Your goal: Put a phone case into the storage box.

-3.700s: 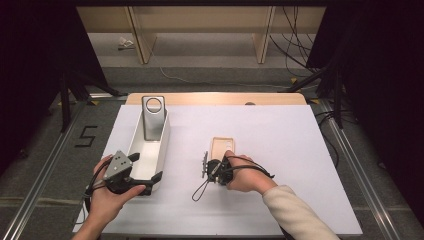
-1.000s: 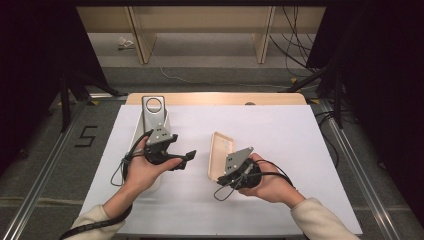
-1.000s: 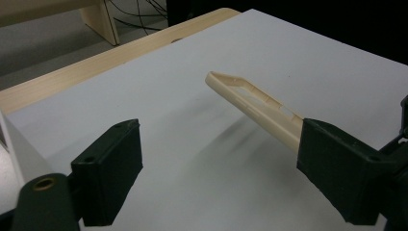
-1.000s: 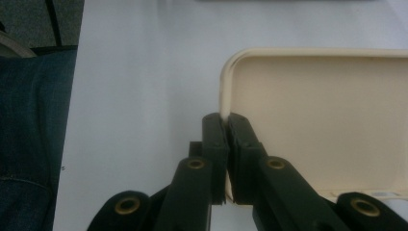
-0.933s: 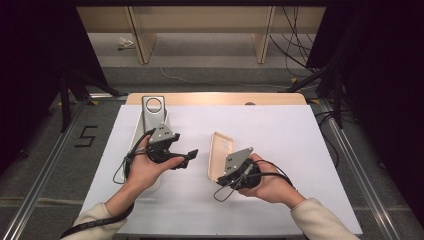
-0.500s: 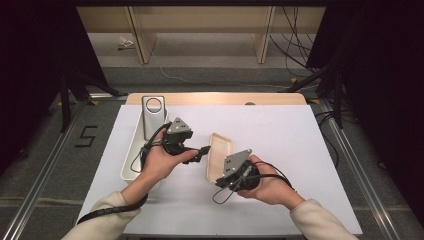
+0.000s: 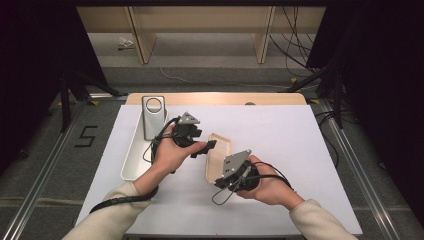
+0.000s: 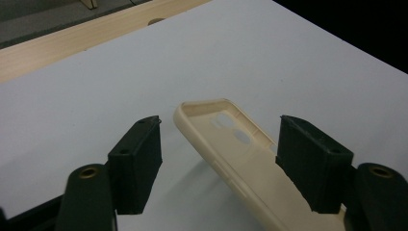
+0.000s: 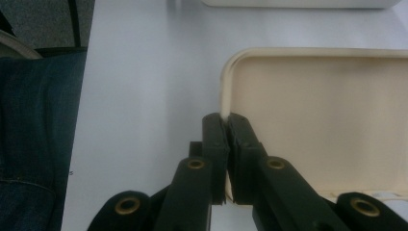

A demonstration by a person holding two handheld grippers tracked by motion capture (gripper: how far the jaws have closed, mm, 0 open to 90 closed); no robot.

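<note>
Phone case (image 7: 218,156) — pinched by right gripper (image 9: 226,126); left gripper (image 8: 219,159) spread wide.

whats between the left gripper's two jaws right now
The far end of the cream phone case, tilted up off the table; the left gripper stands open around it without touching, as the left gripper view shows.

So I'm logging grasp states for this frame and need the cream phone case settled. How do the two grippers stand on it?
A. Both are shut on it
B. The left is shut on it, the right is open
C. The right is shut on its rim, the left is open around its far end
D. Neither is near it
C: the right gripper pinches the cream phone case by its rim, while the left gripper has its jaws spread, one on either side of the case.
</note>
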